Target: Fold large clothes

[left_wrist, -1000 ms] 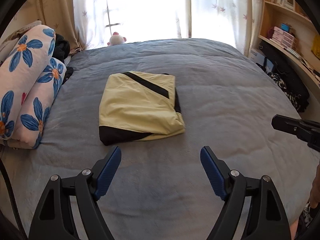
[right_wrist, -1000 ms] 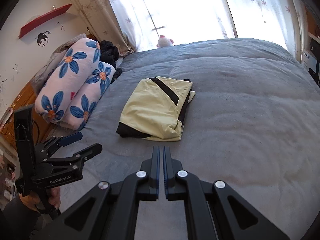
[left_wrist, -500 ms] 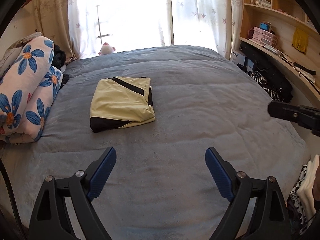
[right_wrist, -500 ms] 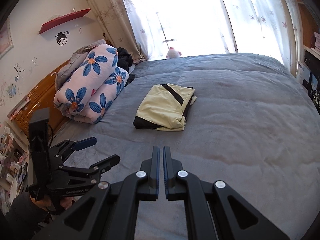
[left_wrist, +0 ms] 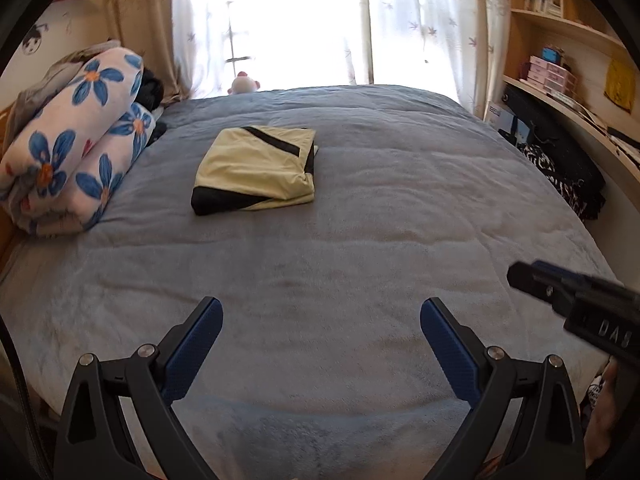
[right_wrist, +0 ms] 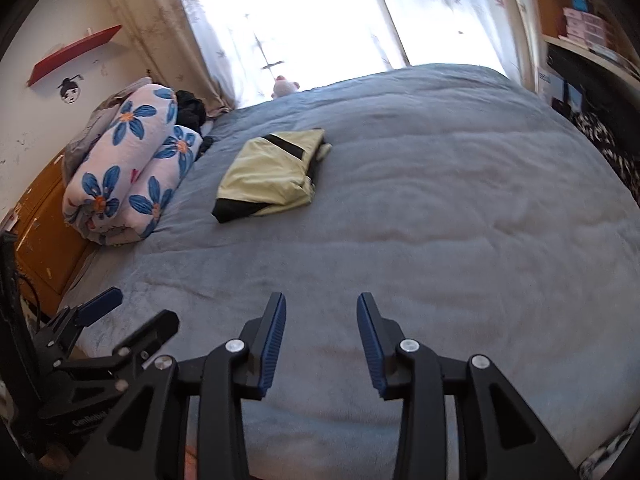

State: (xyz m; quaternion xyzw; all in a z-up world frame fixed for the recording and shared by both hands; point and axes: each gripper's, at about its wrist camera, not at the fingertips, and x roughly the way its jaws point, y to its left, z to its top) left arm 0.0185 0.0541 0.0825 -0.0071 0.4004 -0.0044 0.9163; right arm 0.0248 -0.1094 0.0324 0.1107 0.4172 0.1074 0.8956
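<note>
A folded yellow-and-black garment (left_wrist: 256, 170) lies upper left of centre on the grey bed (left_wrist: 380, 220), long axis running toward the window. The left gripper (left_wrist: 322, 344) gapes wide and empty; the right gripper (right_wrist: 321, 340) is partly open, holding nothing.

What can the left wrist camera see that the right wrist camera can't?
Only the left wrist view shows the yellow cloth hanging on the shelves.

Only the right wrist view shows the red wall shelf in full, the face sticker and the orange wooden board.

Both show the folded yellow and black garment on the grey bed, the flowered blanket roll and both open tools: left tool, right tool.
</note>
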